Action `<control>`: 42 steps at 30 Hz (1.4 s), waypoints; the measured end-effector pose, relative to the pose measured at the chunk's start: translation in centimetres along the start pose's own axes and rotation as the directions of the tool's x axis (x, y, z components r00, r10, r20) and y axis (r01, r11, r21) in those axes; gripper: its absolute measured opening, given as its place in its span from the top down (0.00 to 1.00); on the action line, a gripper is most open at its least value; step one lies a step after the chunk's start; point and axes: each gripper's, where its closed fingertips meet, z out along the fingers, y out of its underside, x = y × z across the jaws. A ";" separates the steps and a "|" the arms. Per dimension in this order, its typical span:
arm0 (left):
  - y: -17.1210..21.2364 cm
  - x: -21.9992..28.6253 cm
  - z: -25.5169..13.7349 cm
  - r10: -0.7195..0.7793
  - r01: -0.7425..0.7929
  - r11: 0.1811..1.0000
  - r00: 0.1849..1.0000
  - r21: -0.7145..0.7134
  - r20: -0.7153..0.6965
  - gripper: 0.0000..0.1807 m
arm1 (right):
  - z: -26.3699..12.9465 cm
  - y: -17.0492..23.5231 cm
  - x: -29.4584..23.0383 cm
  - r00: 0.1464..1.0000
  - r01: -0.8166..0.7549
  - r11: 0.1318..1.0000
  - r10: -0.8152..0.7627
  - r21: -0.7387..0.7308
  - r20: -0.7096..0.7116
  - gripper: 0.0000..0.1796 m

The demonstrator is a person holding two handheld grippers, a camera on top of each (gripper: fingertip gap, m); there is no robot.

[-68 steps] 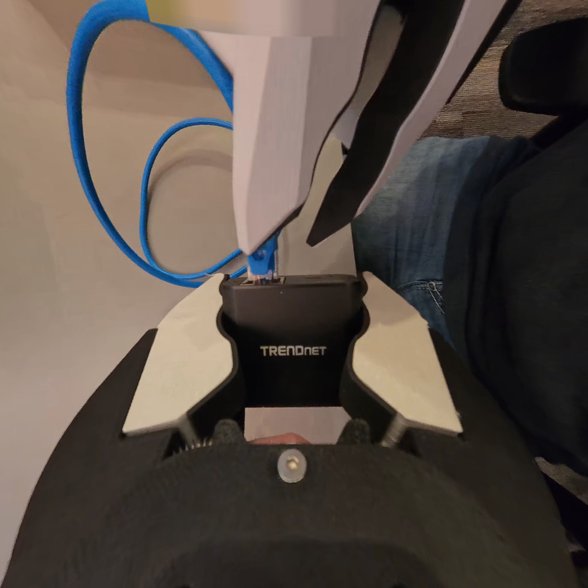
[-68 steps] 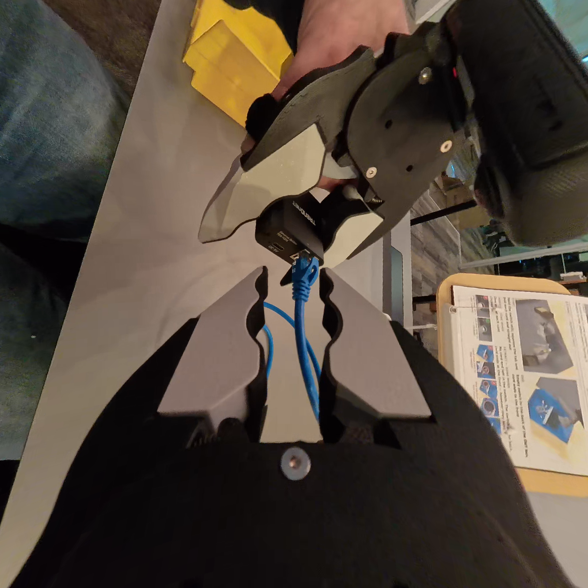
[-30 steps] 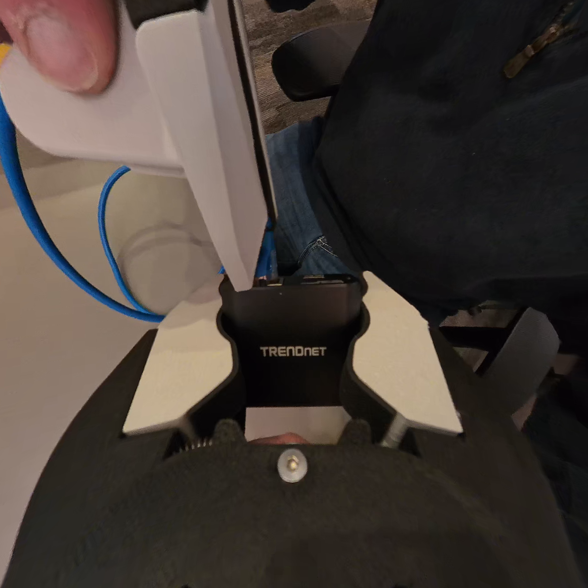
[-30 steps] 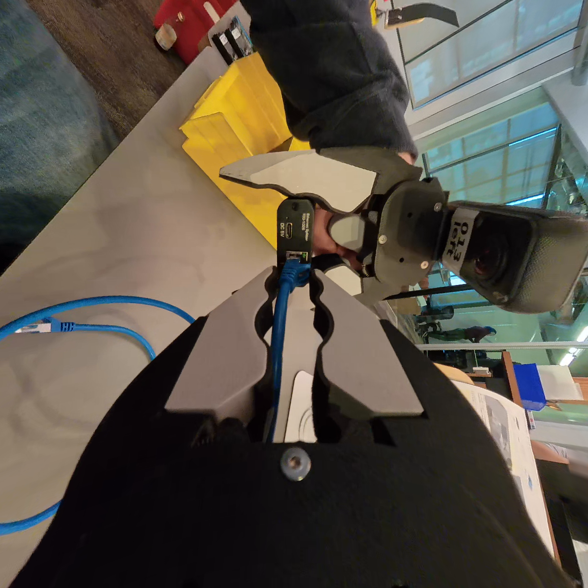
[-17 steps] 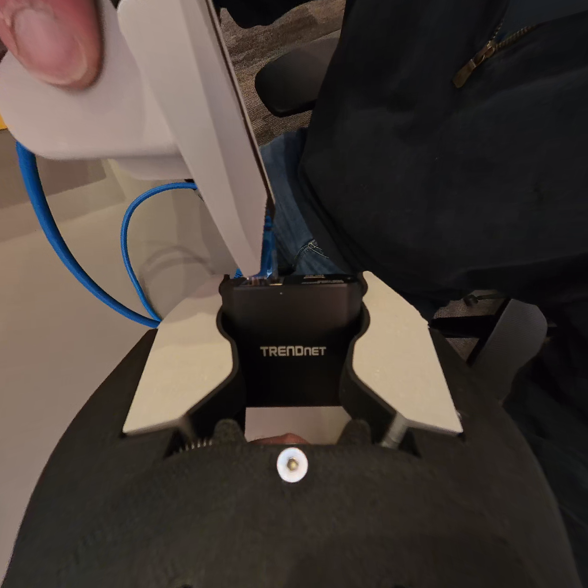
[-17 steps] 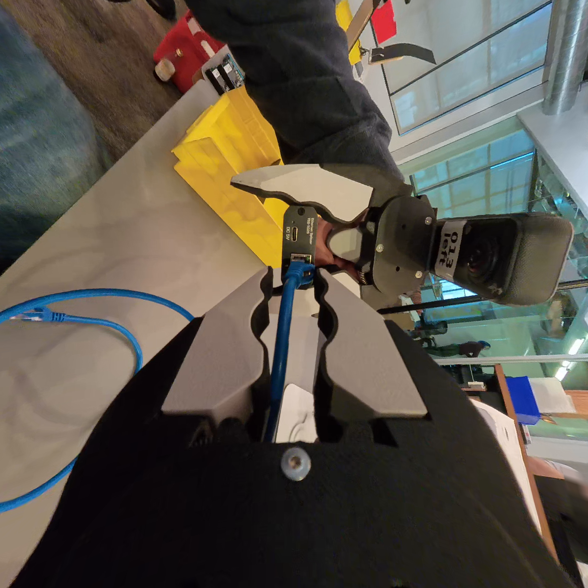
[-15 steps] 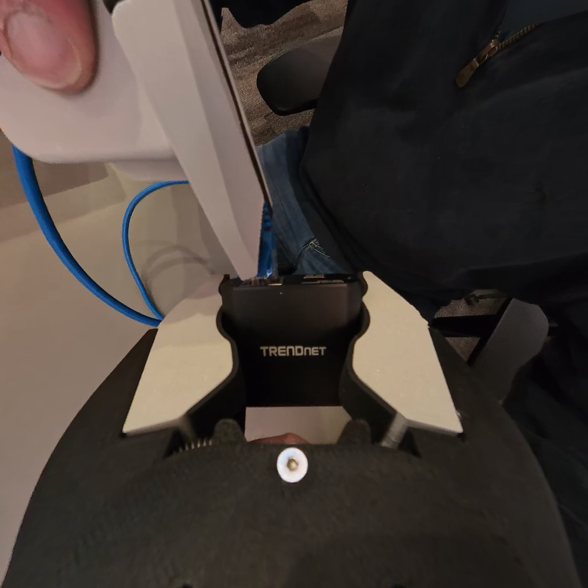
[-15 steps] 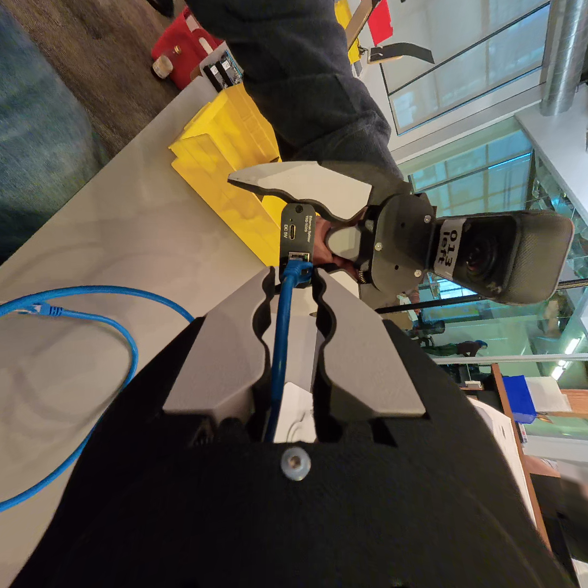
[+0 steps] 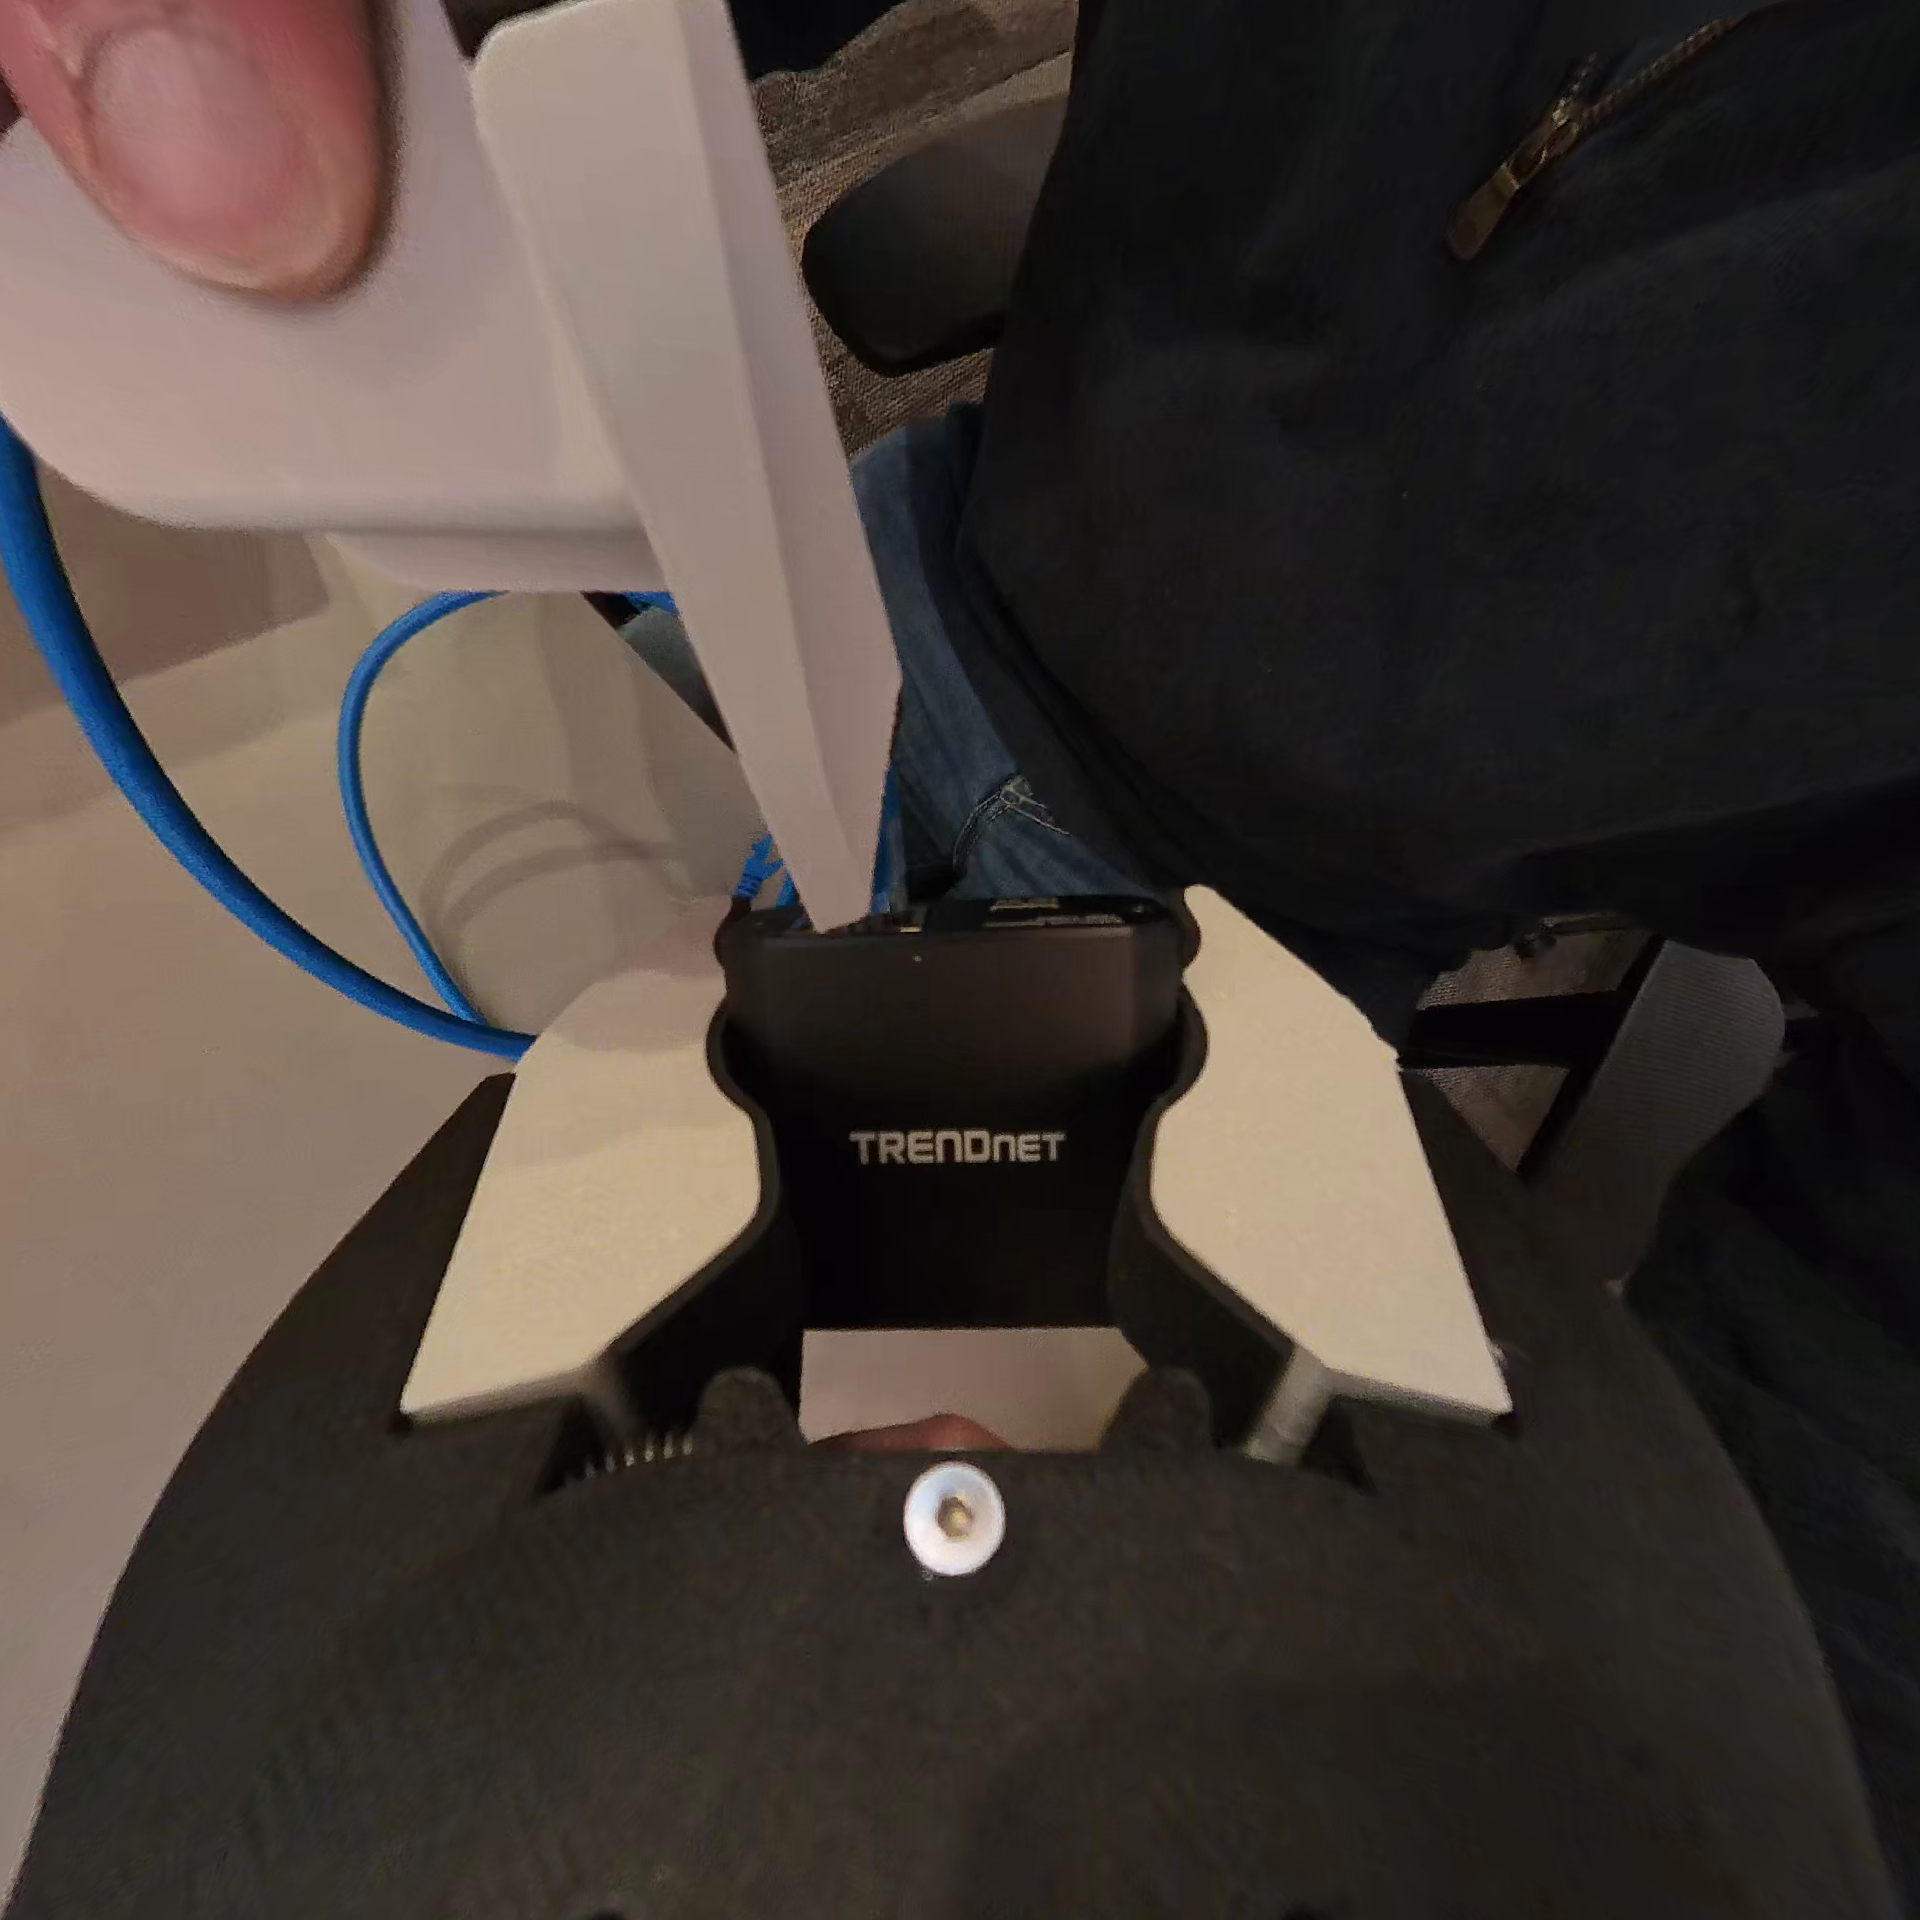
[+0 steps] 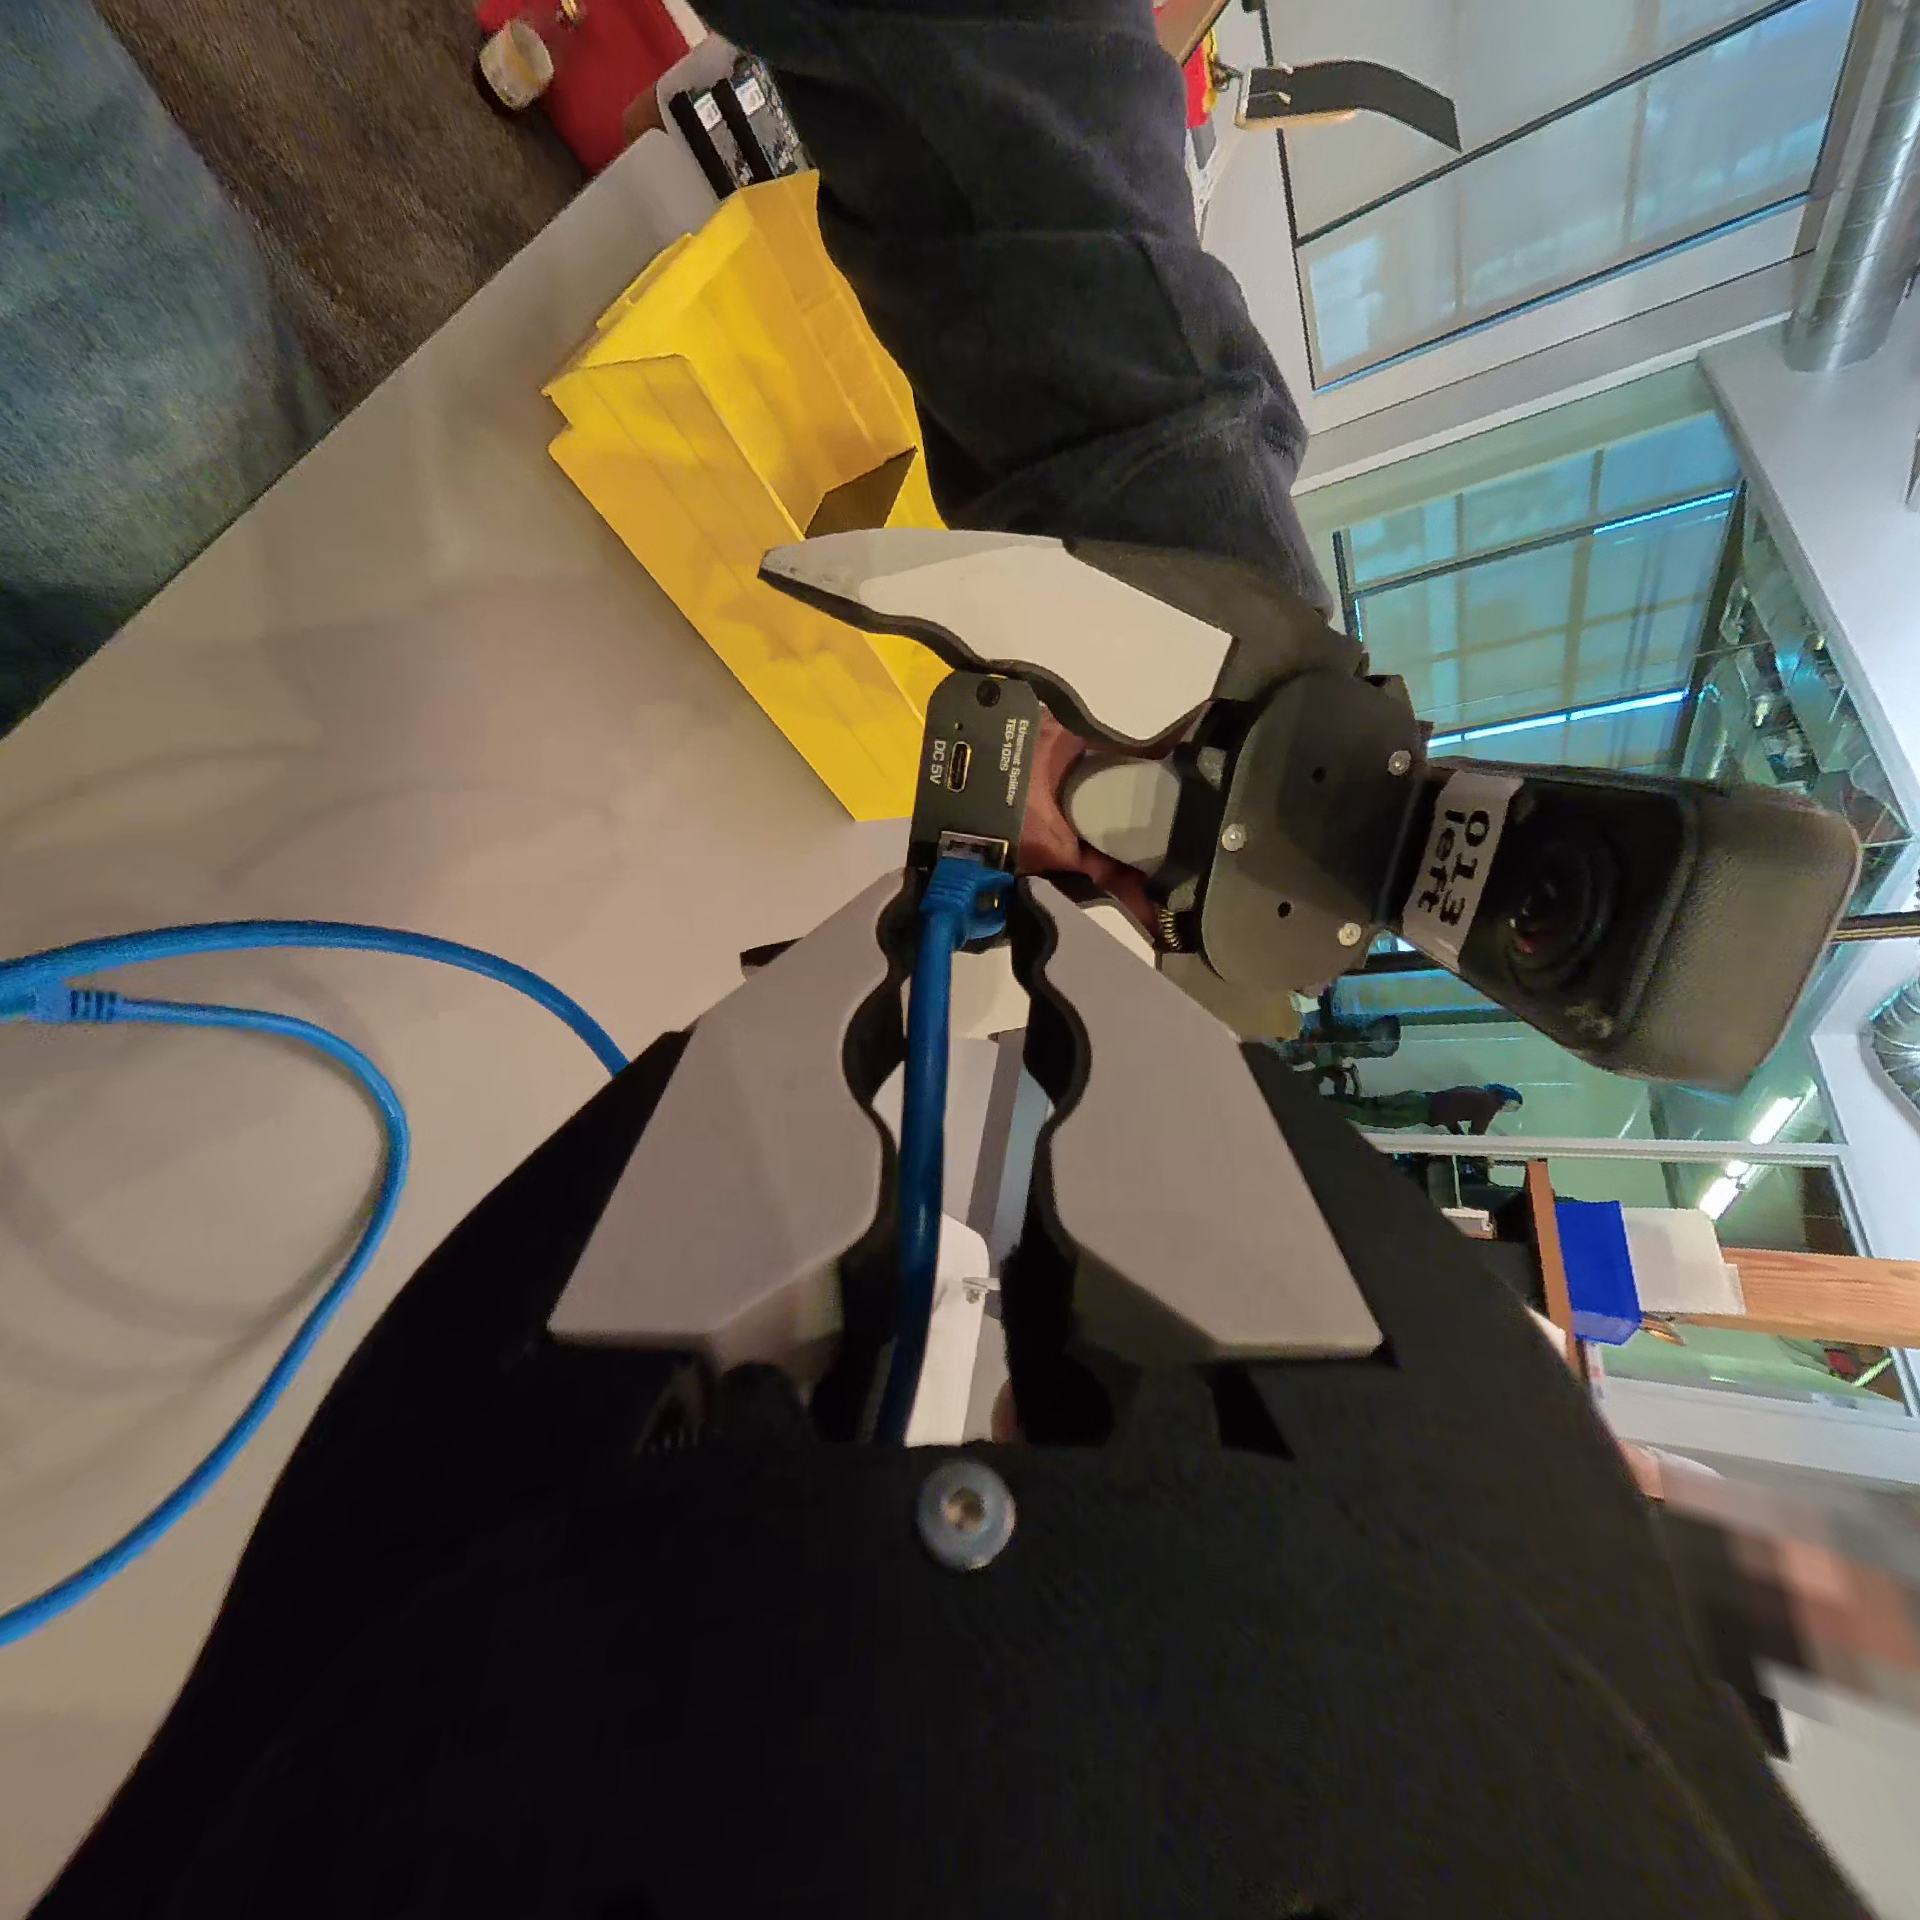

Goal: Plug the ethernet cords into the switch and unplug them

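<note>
My left gripper [image 9: 951, 925] is shut on a small black switch [image 9: 956, 1039] and holds it above the table, ports facing away. In the right wrist view the switch [image 10: 971, 769] shows end-on. A blue ethernet cord [image 10: 925, 1091] runs between my right gripper's fingers, and its plug sits in the switch's lower port. My right gripper [image 10: 961, 899] is shut on the boot of that plug. Its white finger [image 9: 727, 520] reaches down to the port in the left wrist view. The cord's other end [image 10: 52, 1003] lies loose on the table.
The pale table [image 10: 416, 727] carries loops of blue cord [image 9: 94, 675] and yellow bins [image 10: 727, 416] at the far side. A person's dark jacket [image 9: 1455, 520] and jeans are close behind the switch. A black chair [image 9: 914, 281] stands beyond the table.
Both grippers have turned since 2.3 s ago. My right fingers have narrowed from a loose gap onto the plug. The plug stays in the port and the switch stays held.
</note>
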 end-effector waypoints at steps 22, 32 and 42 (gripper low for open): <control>-0.3 -1.0 0.0 0.028 -0.026 0.999 0.999 -0.036 0.036 0.59 | -0.6 0.7 -0.3 0.994 0.069 0.992 -0.060 -0.106 0.087 0.91; -0.8 -1.5 -0.3 0.032 -0.032 0.999 0.999 0.020 0.023 0.59 | -0.8 1.3 0.1 0.993 0.120 0.972 -0.113 -0.201 0.046 0.93; -0.3 -1.7 0.4 0.006 -0.006 1.000 1.000 0.016 0.012 0.59 | -0.7 1.4 -1.2 0.989 -0.047 0.989 0.065 -0.137 0.132 0.89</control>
